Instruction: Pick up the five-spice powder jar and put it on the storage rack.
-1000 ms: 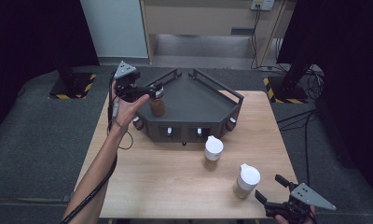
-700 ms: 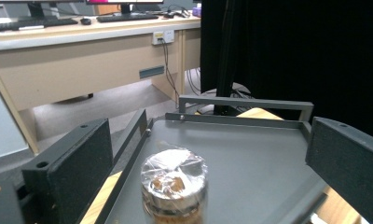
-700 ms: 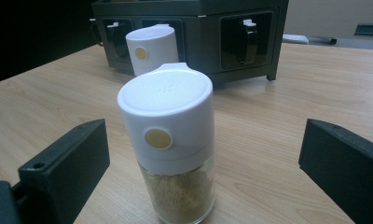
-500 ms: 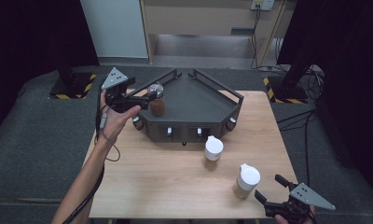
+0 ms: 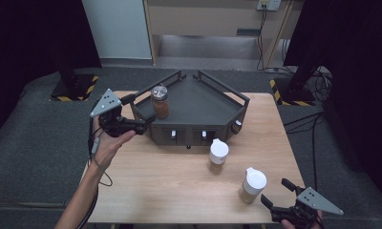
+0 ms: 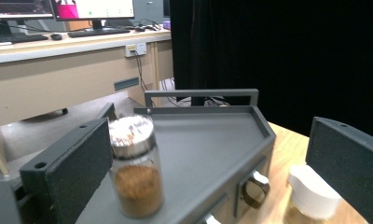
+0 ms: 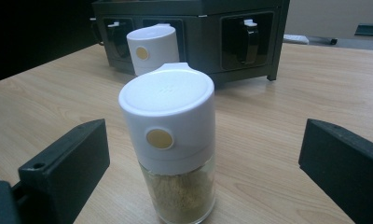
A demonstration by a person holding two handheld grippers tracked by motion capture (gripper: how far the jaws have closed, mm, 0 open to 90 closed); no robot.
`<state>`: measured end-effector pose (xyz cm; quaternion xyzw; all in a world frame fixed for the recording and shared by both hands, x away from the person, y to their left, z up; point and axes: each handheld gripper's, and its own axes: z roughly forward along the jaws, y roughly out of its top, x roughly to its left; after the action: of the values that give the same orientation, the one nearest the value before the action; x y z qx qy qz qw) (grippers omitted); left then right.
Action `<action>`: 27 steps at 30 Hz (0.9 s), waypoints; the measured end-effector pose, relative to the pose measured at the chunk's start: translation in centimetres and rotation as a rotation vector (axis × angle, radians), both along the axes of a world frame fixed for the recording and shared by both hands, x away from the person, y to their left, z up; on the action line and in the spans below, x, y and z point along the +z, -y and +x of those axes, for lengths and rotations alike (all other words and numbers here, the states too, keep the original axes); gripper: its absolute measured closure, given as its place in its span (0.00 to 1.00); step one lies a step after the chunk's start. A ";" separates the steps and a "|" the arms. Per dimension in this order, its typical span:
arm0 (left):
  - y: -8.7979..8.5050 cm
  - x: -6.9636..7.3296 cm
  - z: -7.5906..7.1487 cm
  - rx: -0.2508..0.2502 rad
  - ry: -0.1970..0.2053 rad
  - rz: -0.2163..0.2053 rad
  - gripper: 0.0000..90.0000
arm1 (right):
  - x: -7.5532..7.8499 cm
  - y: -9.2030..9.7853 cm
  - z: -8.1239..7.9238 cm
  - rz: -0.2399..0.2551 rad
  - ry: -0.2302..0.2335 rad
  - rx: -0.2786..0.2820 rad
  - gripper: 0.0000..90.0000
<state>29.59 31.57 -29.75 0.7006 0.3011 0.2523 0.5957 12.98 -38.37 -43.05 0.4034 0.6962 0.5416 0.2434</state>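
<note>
High view: one silver-capped spice jar is already standing on the dark rack, while two white-capped jars are waiting on the table.

Left gripper view: the left gripper is gaping, empty.

Right gripper view: the right gripper is spreading around the nearest white-capped jar, not touching.

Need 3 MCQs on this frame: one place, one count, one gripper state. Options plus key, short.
1. Where does the metal-lidded spice jar stand?
A. on the grey rack
B. on the bare table
C. in the right gripper

2. How many white-capped jars stand on the table?
A. one
B. two
C. three

3. State of the left gripper?
A. shut on the jar
B. open, jaws apart
C. lying on the table

Key: 1 A, it sits at the rack's left corner. 2 B, one near the rack, one by the right gripper. 3 B, its own view shows a wide gap.
</note>
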 end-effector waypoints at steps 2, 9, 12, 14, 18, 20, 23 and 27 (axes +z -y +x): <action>-0.5 -0.6 -0.7 -0.015 0.002 -0.003 0.00 | 0.0 0.0 0.0 -0.001 -0.001 0.000 0.02; -2.0 -2.6 -3.1 -0.029 -0.005 -0.010 0.00 | 0.0 -0.1 0.0 -0.004 0.000 0.000 0.02; -2.5 -3.5 -4.1 -0.024 -0.013 -0.019 0.00 | 0.1 -0.1 0.0 -0.006 -0.001 0.000 0.02; -2.9 -4.1 -4.8 -0.025 -0.014 -0.020 0.00 | 0.1 -0.1 0.0 -0.005 -0.001 0.001 0.02; -3.6 -5.3 -5.8 -0.038 -0.014 -0.017 0.00 | 0.1 -0.2 0.0 -0.008 -0.003 0.001 0.02; -3.9 -6.1 -6.4 -0.043 -0.013 -0.022 0.00 | 0.1 -0.2 0.0 -0.007 -0.002 0.001 0.02; -4.7 -7.7 -7.5 -0.046 -0.020 -0.035 0.00 | 0.1 -0.2 0.0 -0.007 -0.004 0.001 0.02; -5.2 -8.5 -8.1 -0.044 -0.028 -0.041 0.00 | 0.1 -0.2 0.1 -0.010 -0.004 0.001 0.02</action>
<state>21.48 36.81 -38.30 0.6982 0.2989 0.2228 0.6112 13.05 -38.15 -42.96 0.4028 0.6995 0.5377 0.2436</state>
